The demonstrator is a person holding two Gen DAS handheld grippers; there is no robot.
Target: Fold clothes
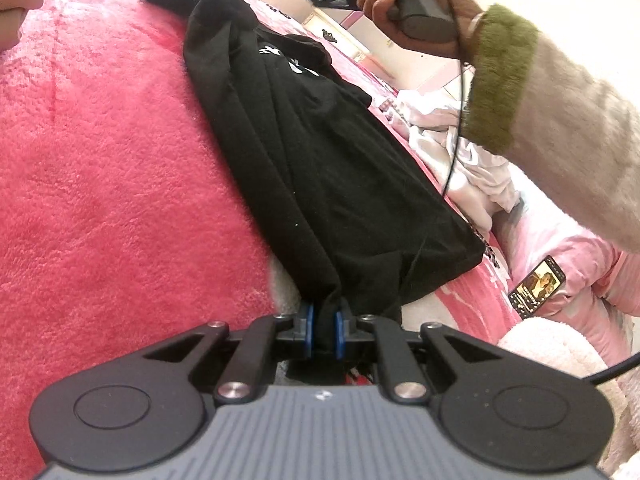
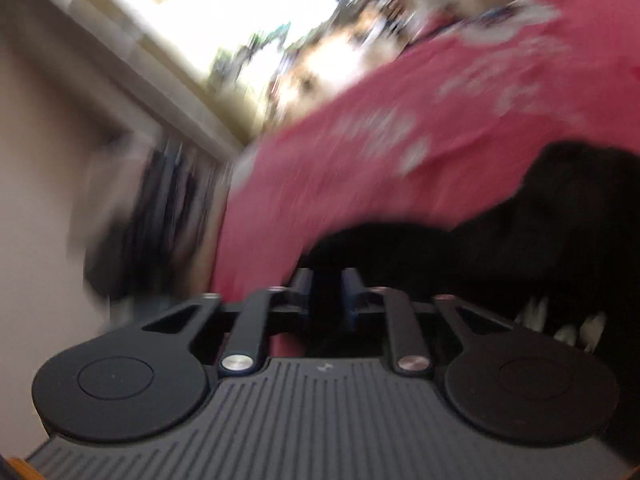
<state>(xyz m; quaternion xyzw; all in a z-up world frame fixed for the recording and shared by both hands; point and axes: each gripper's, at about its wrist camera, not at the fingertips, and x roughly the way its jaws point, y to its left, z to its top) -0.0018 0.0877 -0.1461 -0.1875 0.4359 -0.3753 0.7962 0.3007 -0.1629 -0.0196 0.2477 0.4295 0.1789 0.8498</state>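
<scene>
Left tongs [image 1: 324,330] clamped on the near end of the black garment [image 1: 316,152], which lies bunched lengthwise on the pink blanket [image 1: 100,140] of the bed. Right tongs [image 2: 328,292] are partly apart; blur hides whether dark cloth sits between them. Risk: with only one end pinned, a pull could drag the whole garment toward the white clothes [image 1: 452,148] at right, spoiling the fold.

Left wrist view: sharp, evenly daylit, with soft shadows; the blanket [image 1: 112,152] shows sheen, the black shirt [image 1: 320,168] loses fold detail, and the edges bow and vignette. Right wrist view: heavy motion blur throughout, with a blown-out bright window [image 2: 248,8] at top.
</scene>
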